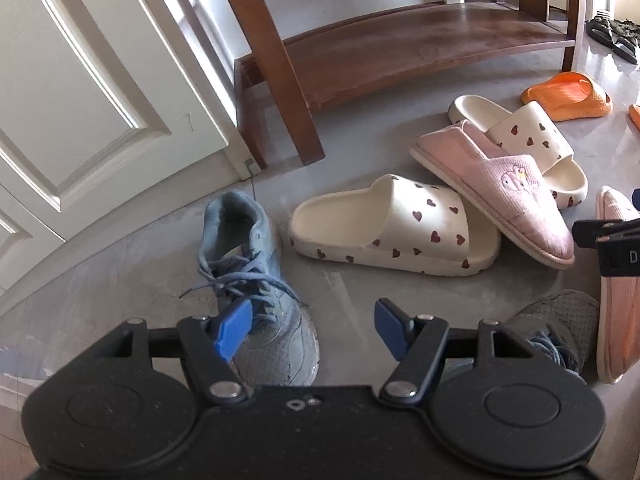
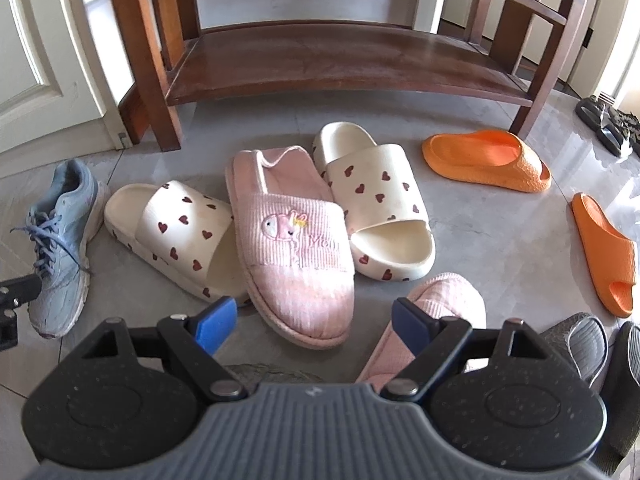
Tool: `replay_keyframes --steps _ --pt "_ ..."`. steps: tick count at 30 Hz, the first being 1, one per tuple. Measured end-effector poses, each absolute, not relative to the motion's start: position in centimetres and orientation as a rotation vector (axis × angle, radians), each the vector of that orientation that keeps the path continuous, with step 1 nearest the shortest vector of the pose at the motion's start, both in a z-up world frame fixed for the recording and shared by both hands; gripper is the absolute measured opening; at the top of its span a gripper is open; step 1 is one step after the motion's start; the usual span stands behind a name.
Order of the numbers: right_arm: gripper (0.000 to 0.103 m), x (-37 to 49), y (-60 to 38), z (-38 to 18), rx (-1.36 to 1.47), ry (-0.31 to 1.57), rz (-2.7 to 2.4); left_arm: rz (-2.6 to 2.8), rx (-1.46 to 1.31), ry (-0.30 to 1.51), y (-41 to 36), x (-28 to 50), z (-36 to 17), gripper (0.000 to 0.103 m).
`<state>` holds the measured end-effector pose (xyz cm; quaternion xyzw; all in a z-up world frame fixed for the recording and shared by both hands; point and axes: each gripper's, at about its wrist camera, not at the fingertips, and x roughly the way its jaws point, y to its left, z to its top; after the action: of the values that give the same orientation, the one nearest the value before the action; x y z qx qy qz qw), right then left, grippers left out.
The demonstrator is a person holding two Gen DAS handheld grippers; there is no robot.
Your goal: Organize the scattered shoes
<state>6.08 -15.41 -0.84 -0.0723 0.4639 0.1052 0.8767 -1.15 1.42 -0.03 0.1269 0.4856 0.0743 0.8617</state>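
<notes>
The shoes lie strewn on the floor (image 2: 500, 240) before the bare wooden rack (image 2: 320, 60), likely their destination; the left gripper (image 1: 308, 330), jaws released and empty, hovers over the blue sneaker (image 1: 244, 264); the right gripper (image 2: 308, 326), equally slack, hangs over the pink slipper (image 2: 292, 240), which rests across a heart-print slide (image 2: 176, 232).

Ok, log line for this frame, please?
stage: pre-grasp | left claw: open, over blue sneaker | right claw: open, over pink slipper | rack shelf: bare
</notes>
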Motion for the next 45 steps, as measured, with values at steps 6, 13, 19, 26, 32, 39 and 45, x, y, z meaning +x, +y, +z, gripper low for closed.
replay_keyframes --steps 6,13,19,26,32,39,45 --pt "0.087 6.2 -16.8 -0.7 -0.149 0.978 0.219 0.140 0.245 1.034 1.6 -1.1 0.0 0.068" --pt "0.087 6.2 -16.4 -0.8 -0.150 0.979 0.221 0.115 0.241 1.052 1.9 -1.2 -0.3 0.068" --pt "0.087 6.2 -16.7 -0.5 -0.145 0.956 0.235 0.016 0.217 1.062 5.3 -1.5 -0.4 0.067" --pt "0.087 5.5 -15.3 -0.9 -0.230 0.924 0.301 -0.239 0.324 1.140 4.5 -3.4 -3.5 0.067" --pt "0.087 5.6 -14.0 -2.3 -0.284 0.955 0.356 -0.327 0.336 1.156 2.0 -3.6 -5.4 0.065" --pt "0.087 5.8 -12.6 -3.1 -0.324 0.952 0.409 -0.328 0.314 1.119 1.2 -4.1 -4.6 0.066" --pt "0.087 5.9 -12.1 -3.5 -0.344 0.949 0.429 -0.272 0.367 1.163 0.8 -3.7 -6.0 0.066"
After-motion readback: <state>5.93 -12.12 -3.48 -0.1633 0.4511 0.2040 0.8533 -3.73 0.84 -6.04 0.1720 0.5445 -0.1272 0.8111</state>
